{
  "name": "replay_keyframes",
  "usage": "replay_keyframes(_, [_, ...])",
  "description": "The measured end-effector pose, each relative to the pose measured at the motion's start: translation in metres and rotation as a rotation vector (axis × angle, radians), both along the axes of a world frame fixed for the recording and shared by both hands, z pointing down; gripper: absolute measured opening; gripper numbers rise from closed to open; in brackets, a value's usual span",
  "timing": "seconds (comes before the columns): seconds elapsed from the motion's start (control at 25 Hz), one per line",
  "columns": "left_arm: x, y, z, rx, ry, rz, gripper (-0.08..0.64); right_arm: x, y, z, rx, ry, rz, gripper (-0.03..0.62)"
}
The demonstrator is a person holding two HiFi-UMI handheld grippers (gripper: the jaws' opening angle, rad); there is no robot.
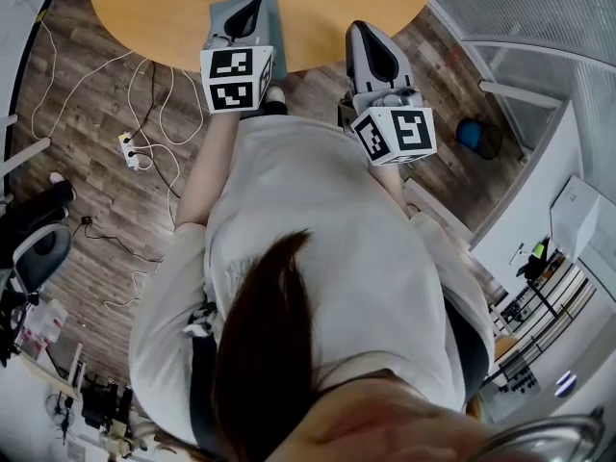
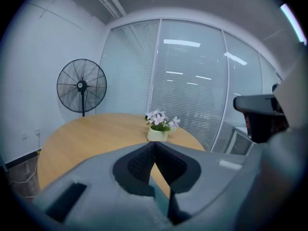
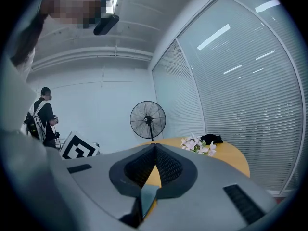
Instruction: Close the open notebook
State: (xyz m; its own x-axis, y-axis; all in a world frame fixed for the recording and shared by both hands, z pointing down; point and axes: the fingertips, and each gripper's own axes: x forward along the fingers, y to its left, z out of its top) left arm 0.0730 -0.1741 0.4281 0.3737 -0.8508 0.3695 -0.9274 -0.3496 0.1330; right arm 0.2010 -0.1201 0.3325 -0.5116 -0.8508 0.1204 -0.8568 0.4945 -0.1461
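A: Your left gripper is hanging over the near edge of the bench, right above the notebook. Its jaws are sitting clenched tip to tip, and nothing is lying between them.

B: The notebook is lying flat at that near edge, showing you one grey-blue panel. I'm not making out any spread of pages. Part of it is hiding under your left gripper, so I'm judging here, but it's looking closed to me.

A: Agreed. I'd say you're sitting at the very end of the job, with the closing step looking done and only the check remaining.

B: And how is your right gripper doing?

A: It's pointing out beside the notebook on its right, apart from it, with its tips over the rim of the bench. Its jaws are pressing together too, and they're carrying nothing. Past them you're only seeing bare bench top, with the flowers and the fan beyond.

B: So neither gripper is touching the notebook, as far as these views are showing.

A: For the next move, you're wanting a clear look at that cover. If a corner is standing up, you're pressing it down with the clenched left tips. If it's lying flat, you're drawing both grippers back from the bench.
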Motion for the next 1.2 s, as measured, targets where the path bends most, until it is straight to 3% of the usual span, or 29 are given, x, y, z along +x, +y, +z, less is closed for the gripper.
replay_keyframes(0.52, [-0.033, 0.013, -0.104, 0.257, 0.042, -0.028, 0.015, -0.017, -0.015, -0.019, 0.042, 0.0, -0.025, 0.003])
replay_keyframes(0.96, [-0.063, 0.048, -0.148, 0.362, 0.05, -0.1, 0.015, -0.028, -0.022, -0.042, 0.084, -0.015, -0.065, 0.003])
replay_keyframes(1.2, [-0.083, 0.073, -0.155, 0.382, 0.055, -0.151, 0.015, -0.032, -0.013, -0.048, 0.098, -0.025, -0.082, 0.003])
